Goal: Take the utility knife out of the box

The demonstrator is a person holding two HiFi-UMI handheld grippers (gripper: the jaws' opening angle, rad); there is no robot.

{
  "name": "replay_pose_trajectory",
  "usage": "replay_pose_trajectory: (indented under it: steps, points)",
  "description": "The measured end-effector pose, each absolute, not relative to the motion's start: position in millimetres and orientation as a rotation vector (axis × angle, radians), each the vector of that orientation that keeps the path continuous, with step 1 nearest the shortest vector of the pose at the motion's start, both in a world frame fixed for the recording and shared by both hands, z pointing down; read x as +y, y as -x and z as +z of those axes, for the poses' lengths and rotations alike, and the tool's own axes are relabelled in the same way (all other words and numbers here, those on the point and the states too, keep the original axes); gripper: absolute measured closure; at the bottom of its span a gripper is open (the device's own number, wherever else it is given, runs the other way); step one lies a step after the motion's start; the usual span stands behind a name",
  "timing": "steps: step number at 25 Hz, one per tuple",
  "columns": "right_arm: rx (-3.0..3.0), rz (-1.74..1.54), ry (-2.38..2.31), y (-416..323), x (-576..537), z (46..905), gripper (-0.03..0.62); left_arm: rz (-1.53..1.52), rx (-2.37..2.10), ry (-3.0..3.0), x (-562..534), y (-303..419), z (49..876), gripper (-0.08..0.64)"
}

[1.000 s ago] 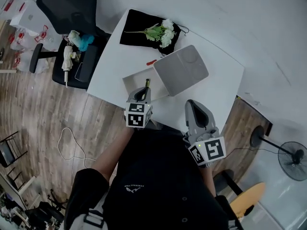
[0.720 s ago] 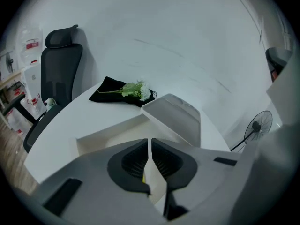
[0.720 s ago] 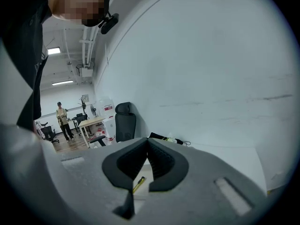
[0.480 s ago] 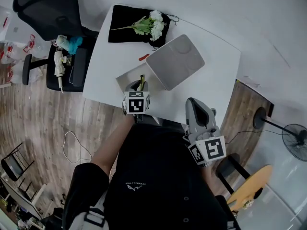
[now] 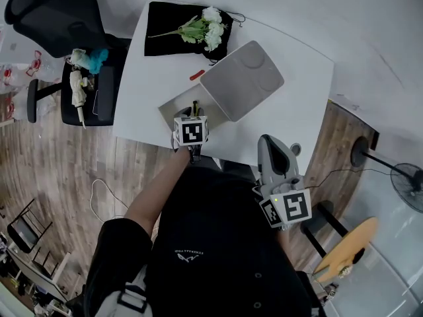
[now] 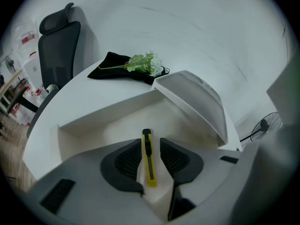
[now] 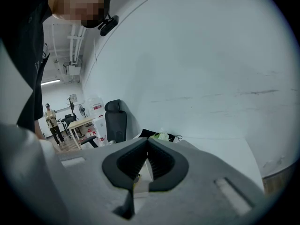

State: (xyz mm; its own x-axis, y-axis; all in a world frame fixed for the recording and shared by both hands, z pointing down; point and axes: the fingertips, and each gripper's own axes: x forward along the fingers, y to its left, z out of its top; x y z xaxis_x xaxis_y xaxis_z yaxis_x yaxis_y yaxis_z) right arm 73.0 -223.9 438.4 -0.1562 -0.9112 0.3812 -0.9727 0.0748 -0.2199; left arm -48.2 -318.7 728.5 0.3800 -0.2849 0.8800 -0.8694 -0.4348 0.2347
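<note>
Left gripper (image 6: 150, 140) first: its jaws are spread wide, having just been opening, and the utility knife (image 6: 149, 165) sits right in the gap between them. Neither pad looks to be pressing on it, since there's a sliver of space on each side, so it's between the jaws but not gripped. The knife is yellow with a dark slider. It runs lengthwise along the jaws, dark end pointing out past the tips.

It's inside the box (image 6: 108, 118), a shallow white open one, and the jaws are dipped in over the near edge. Just past the tips is the pale inside of the box, then its far wall. Up and to the right of the tips, the grey-white lid (image 6: 194, 100) stands tilted at the box's right side.

Further out, beyond the box, a black cloth (image 6: 108, 65) lies at the far end of the white table (image 6: 70, 102), with a bunch of white flowers (image 6: 145, 62) on green stems on top of it. Off to the far left past the table edge there's a black office chair (image 6: 58, 46).

Right gripper (image 7: 146, 142): the jaw tips meet and nothing is between them. In the head view it's held to the right of the box, well apart from it, by the table's near edge.
</note>
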Motion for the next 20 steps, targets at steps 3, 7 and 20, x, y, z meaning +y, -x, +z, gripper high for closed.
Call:
replay_pose_trajectory:
  steps: [3, 7, 20]
  points:
    - [-2.17, 0.664, -1.954, -73, -226, 443, 0.589, 1.062, -0.986, -1.895, -318, 49, 736, 0.436]
    - [-2.151, 0.672, -1.965, -72, -228, 446, 0.589, 1.082, -0.985, -1.896, -322, 46, 740, 0.436]
    - [-2.119, 0.695, -2.008, -81, -222, 453, 0.589, 1.117, -1.097, -1.839, -324, 52, 745, 0.494]
